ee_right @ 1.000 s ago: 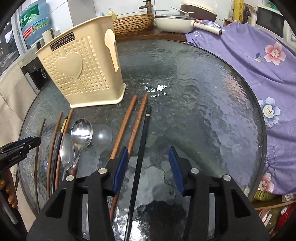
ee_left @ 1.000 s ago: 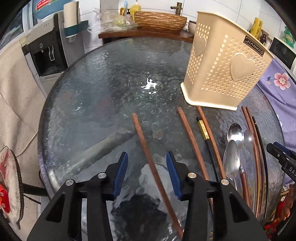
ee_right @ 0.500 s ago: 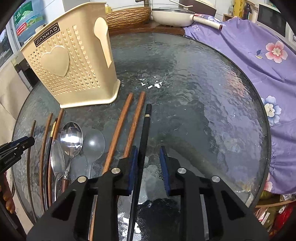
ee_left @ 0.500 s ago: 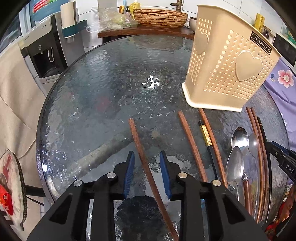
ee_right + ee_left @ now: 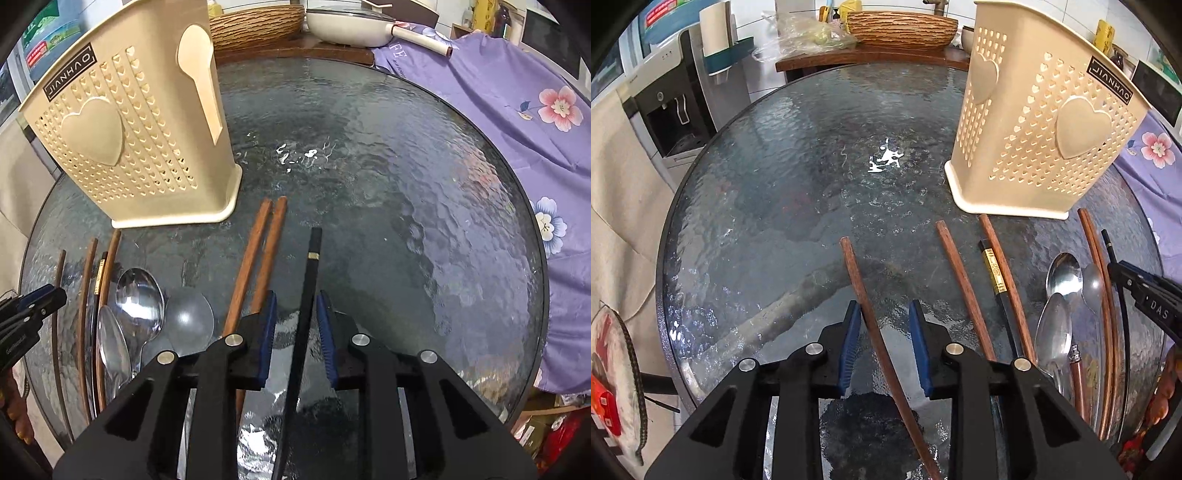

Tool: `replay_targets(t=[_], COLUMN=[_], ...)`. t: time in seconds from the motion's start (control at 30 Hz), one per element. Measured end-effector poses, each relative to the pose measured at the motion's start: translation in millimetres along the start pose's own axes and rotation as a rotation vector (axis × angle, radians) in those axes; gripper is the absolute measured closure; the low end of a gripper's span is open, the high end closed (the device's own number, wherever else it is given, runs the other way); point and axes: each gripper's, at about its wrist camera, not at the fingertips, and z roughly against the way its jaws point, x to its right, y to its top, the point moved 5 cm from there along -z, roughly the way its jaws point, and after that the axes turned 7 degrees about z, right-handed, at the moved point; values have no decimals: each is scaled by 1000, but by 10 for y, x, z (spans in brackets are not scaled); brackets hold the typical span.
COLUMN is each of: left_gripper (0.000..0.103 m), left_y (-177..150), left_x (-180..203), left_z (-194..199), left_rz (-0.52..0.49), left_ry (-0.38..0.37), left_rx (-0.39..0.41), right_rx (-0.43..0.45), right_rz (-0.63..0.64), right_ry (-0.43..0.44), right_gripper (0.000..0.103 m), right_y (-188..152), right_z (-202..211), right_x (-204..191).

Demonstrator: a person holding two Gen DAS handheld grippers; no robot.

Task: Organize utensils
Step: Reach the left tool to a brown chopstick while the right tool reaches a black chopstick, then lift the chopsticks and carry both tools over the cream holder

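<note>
Utensils lie across the glass table [image 5: 768, 192] near the cream holder [image 5: 1041, 140]: a brown chopstick [image 5: 866, 310] sits between the left gripper [image 5: 884, 314]'s unclenched pads, a black chopstick [image 5: 308, 295] between the right gripper [image 5: 295, 306]'s.

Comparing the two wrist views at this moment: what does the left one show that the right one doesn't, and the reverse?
Left wrist only: a water dispenser beyond the table, and the left claw straddling a lone brown chopstick.

Right wrist only: a white pan, a purple floral cloth, and the right claw straddling a black chopstick.

Both: the glass table, beige holder, wicker basket, spoons.
</note>
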Motion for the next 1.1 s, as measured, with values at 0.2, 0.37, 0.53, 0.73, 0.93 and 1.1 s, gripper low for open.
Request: replay_targets(t=[0.2, 0.37, 0.53, 0.73, 0.93, 1.1], left_gripper=[77, 82, 94, 95, 96, 96], left_y=[74, 128, 139, 137, 140, 155], left_x=[38, 74, 64, 66, 54, 35], left_z=[-51, -77, -95, -102, -98, -48], left_rz=[-21, -23, -22, -13, 17, 26], left_ry=[5, 7, 25, 19, -10, -31], left_rx=[-23, -32, -17, 0, 18, 42], right_rx=[-16, -8, 1, 20, 50, 86], right_rz=[14, 4, 4, -5, -22, -29], right_ry=[-22, -24, -15, 6, 45, 71], right_gripper=[85, 94, 95, 95, 95, 95], right_y=[93, 98, 101, 44, 23, 22], right_z=[-56, -67, -87, -79, -53, 41], right_x=[-5, 39, 82, 92, 125, 124])
